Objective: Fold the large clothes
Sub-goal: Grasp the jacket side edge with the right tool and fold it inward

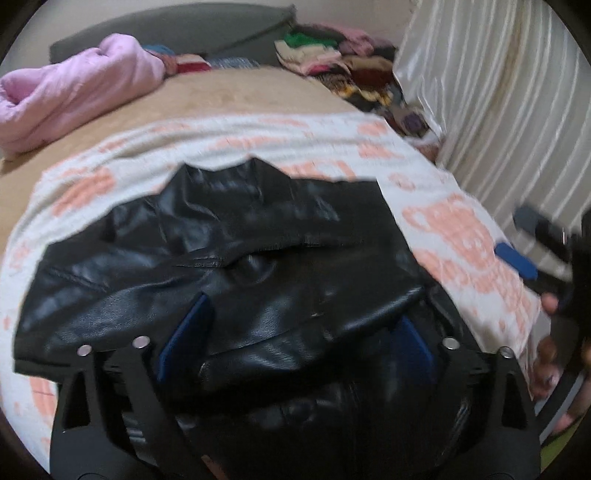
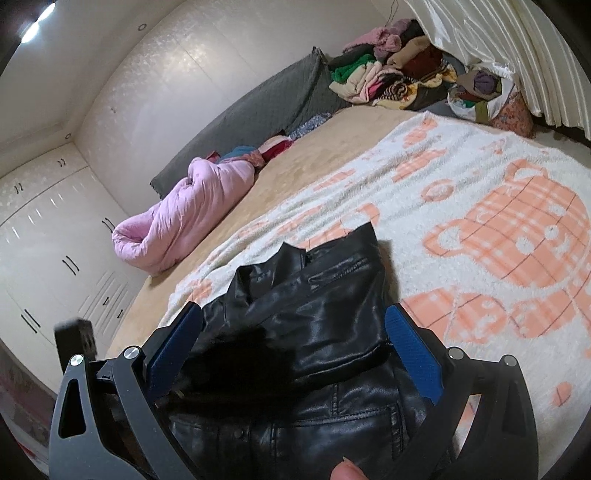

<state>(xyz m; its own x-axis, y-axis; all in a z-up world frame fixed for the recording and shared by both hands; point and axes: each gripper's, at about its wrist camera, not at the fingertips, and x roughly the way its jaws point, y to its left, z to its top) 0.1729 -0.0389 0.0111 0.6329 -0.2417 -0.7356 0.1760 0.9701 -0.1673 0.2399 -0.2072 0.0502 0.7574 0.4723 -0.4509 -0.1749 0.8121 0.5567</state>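
On the bed's (image 2: 280,177) near edge, over the blanket (image 2: 461,192): black jacket (image 1: 229,266), partly folded. Left gripper (image 1: 295,332) spread wide above it, pinching nothing. Right gripper (image 2: 291,354) likewise spread, jacket between the fingers, unpinched.

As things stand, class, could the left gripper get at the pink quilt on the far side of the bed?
Probably not without a long reach. The left gripper hangs open over the black leather jacket at the near edge, while the pink quilt lies well beyond it by the grey headboard. Nothing blocks the way; only the stretch of bed between them.
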